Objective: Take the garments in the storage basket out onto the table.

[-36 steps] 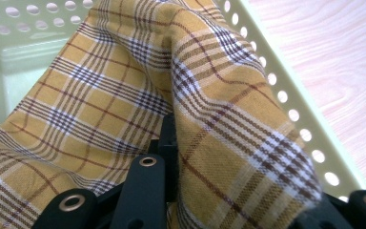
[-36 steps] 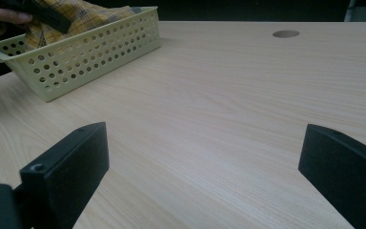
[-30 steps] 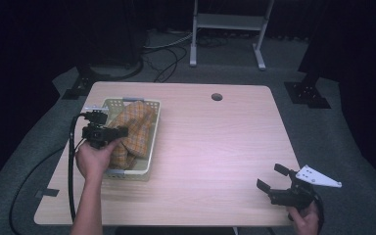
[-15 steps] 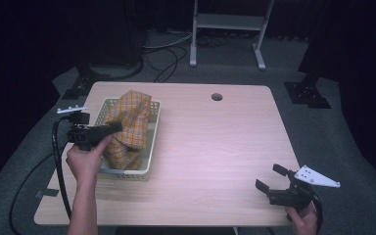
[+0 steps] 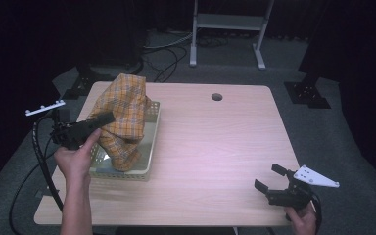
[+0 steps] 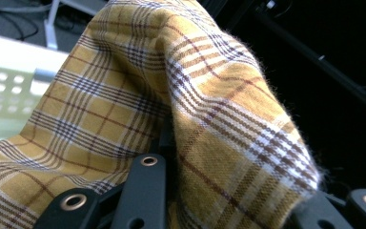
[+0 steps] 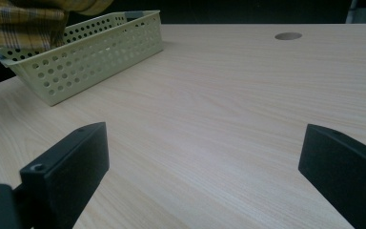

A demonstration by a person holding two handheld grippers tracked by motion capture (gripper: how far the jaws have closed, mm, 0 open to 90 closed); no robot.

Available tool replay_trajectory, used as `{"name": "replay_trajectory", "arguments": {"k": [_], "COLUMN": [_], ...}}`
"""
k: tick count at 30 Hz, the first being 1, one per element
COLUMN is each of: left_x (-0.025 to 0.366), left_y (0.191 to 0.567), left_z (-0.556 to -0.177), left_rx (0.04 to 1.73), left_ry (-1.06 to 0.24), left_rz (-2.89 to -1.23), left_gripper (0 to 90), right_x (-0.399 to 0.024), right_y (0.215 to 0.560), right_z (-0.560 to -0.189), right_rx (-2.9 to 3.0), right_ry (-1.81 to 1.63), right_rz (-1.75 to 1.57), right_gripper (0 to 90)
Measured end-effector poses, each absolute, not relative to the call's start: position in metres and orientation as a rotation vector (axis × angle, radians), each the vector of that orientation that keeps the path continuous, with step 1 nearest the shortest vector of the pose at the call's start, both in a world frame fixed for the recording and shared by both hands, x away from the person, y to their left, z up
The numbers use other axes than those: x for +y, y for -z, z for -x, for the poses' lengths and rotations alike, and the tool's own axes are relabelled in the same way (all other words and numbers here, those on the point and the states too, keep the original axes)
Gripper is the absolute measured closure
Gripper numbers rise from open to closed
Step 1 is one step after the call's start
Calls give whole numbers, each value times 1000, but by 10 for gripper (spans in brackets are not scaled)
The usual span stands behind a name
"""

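One wooden table [image 5: 215, 147] carries a pale green perforated basket [image 5: 147, 147]. Above it, the yellow plaid cloth [image 5: 122, 112] hangs pinched in the closed left gripper [image 5: 103, 120]. Far away, the right gripper [image 5: 271, 178] is wide open and empty. No writing is readable.

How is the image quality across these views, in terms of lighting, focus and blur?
High view: the table is evenly lit against a nearly black room, and the plaid cloth looks slightly soft. Left gripper view: the cloth is close and sharp enough to show its fuzzy edge, while the basket behind is washed out and blurred. Right gripper view: the wood grain is crisp, and the near fingers are dark and soft.
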State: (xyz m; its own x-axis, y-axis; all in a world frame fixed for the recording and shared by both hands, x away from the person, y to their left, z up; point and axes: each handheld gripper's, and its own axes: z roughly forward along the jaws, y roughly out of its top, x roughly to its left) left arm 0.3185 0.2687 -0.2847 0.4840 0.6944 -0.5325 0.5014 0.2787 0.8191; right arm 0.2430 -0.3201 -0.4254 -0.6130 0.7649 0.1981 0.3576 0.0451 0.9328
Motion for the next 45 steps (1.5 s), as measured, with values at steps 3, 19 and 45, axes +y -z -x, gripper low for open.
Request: {"name": "replay_trajectory", "arguments": {"k": [3,19,45], "left_x": [268,256,205], "left_y": [278,268,262], "left_z": [-316,-309,-322], "left_rx": [1129,1030,976], "left_ry": [-178,-114,-96], "left_rz": [-1354,-1285,-1371], "left_gripper": [733,731,730], "right_x": [-320,-321,-324], "right_y": [425,425,424], "right_z": [-243,-242,-241], "right_rx": [1976,1967,1949], "right_ry": [-1591,-1596,-1611], "right_rz": [-1133,-1135,-1134], "right_gripper": [28,29,28]}}
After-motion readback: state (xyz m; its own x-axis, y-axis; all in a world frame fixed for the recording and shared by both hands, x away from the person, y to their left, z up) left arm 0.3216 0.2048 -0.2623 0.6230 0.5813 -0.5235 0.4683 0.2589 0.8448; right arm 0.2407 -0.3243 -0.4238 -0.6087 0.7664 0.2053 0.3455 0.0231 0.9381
